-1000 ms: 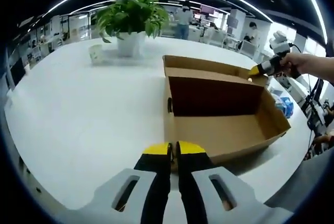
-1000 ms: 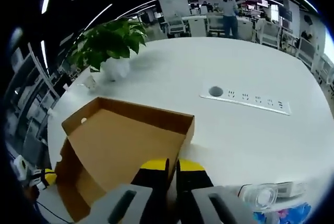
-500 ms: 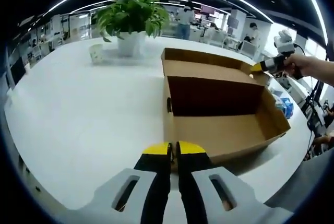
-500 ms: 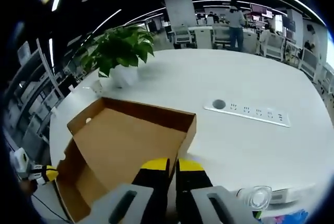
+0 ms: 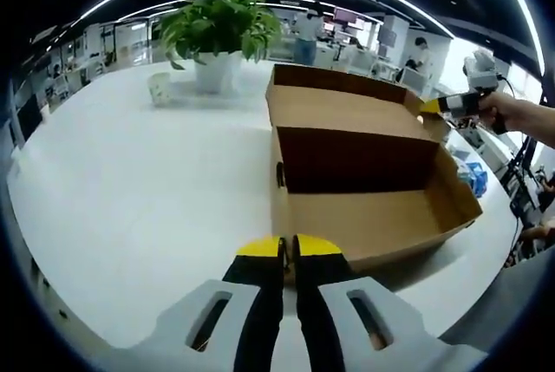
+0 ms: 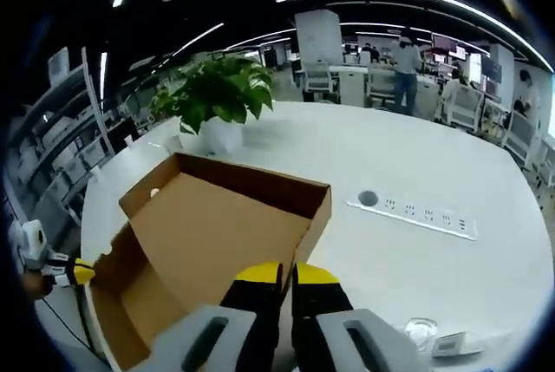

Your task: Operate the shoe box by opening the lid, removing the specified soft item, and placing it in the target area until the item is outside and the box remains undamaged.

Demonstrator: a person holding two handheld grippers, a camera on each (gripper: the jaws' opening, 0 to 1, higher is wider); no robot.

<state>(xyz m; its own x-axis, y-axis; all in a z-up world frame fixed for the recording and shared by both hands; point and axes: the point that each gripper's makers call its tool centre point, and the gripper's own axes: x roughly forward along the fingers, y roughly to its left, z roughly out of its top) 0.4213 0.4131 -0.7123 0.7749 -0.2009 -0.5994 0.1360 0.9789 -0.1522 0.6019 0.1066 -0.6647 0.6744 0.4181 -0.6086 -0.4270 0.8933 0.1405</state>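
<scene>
Box: cardboard shoe box on white table, lid swung up and back, hinged along far long wall. Interior visible in left gripper view looks bare brown card; soft item not made out.
Edges: near long wall of box just ahead of left gripper tips; small dark hole in left end wall. Lid's free rim tilted toward the plant side.
Left gripper: jaws together, yellow tips touching or nearly so, nothing between them; sits low over table just short of box front wall.
Right gripper: in its own view jaws closed at the lid's edge, appears clamped on the card, contact itself hidden by the tips. In left gripper view seen at far right, yellow tip at lid corner, person's hand behind it.
Open room: wide bare tabletop left of box; also beyond lid toward socket strip.
Nearby: potted plant in white pot, well apart from box, past its far left corner; small pale cup beside pot. Clear plastic bits near table edge, right gripper view.
Surface/room: glossy white rounded table; open office, ceiling strip lights, desks, people standing far off.
</scene>
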